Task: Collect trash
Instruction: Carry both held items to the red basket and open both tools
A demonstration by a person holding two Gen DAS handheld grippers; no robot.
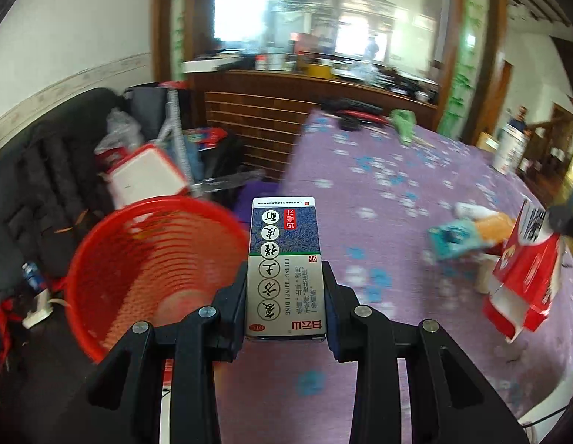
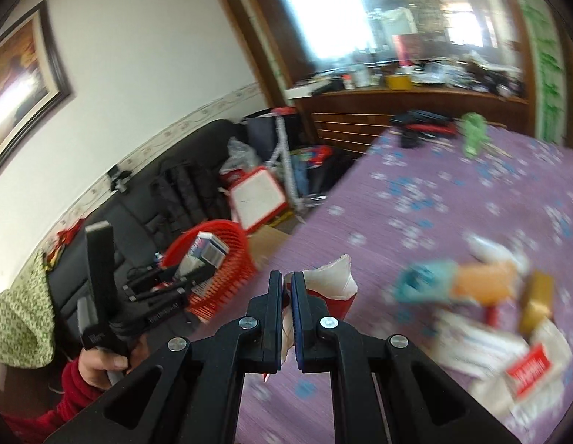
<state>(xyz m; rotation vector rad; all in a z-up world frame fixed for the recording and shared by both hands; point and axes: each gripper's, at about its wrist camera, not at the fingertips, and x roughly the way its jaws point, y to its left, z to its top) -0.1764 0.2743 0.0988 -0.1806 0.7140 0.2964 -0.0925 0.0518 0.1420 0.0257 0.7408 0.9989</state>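
both hands carrying trash toward the bin; next comes the drop.

left wrist view: the left gripper (image 1: 286,296) has its jaws clamped on the sides of a box (image 1: 284,259), held at the desk (image 1: 379,185) edge just beside the red bin (image 1: 112,259); i judge it must swing over the rim, then let go. right wrist view: the right gripper (image 2: 286,296) has its jaws pressed together on a red-and-white packet (image 2: 336,285) above the desk, the bin well to its left; more trash (image 2: 471,288) lies uncollected.
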